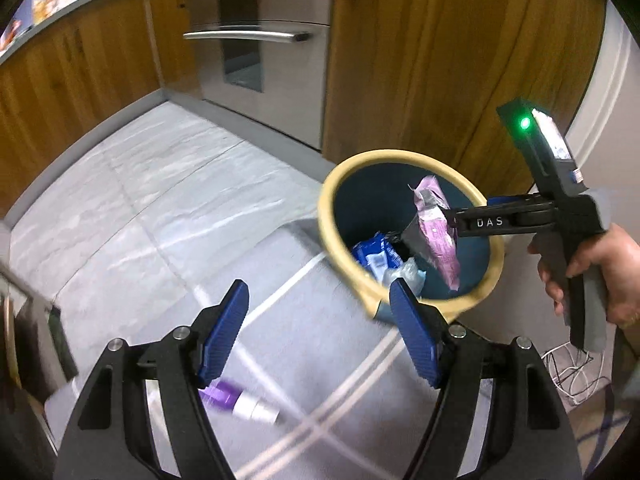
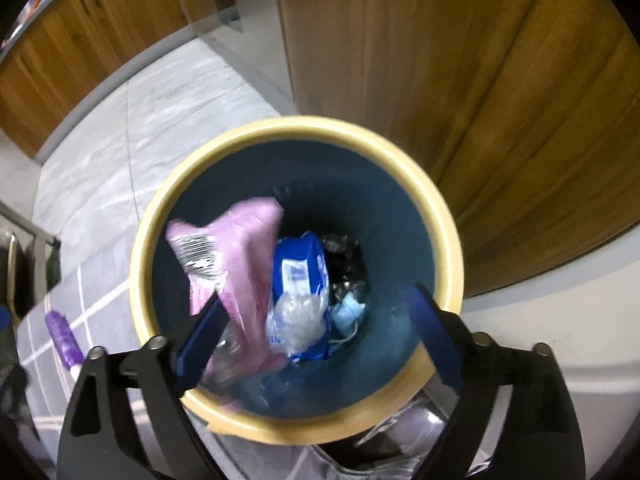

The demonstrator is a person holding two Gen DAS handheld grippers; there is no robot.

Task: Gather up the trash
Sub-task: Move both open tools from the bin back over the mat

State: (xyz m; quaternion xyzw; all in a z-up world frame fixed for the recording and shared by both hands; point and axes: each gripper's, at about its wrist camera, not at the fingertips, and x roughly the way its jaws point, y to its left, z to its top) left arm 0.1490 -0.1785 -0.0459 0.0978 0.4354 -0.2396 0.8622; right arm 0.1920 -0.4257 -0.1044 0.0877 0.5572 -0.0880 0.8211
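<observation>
Grey floor (image 1: 168, 184): pink wrapper (image 2: 240, 264) inside bin (image 2: 304, 130) rim, right tongs (image 2: 316, 344) wide

The right gripper (image 2: 316, 340) hangs over a round dark-blue waste bin with a cream-yellow rim (image 2: 448, 224), its 2 blue-padded fingers (image 2: 436, 332) spread wide apart. A crinkled pink plastic wrapper with a barcode (image 2: 236, 264) sits blurred inside the bin's mouth, by the left finger; whether it touches that pad cannot be told. Below lie a blue-and-white packet (image 2: 298, 264), clear crumpled plastic (image 2: 296, 320) and a light-blue face mask (image 2: 348, 310). A purple bottle (image 2: 64, 338) lies on the grey lined rug (image 2: 96, 276) left of the bin.
</observation>
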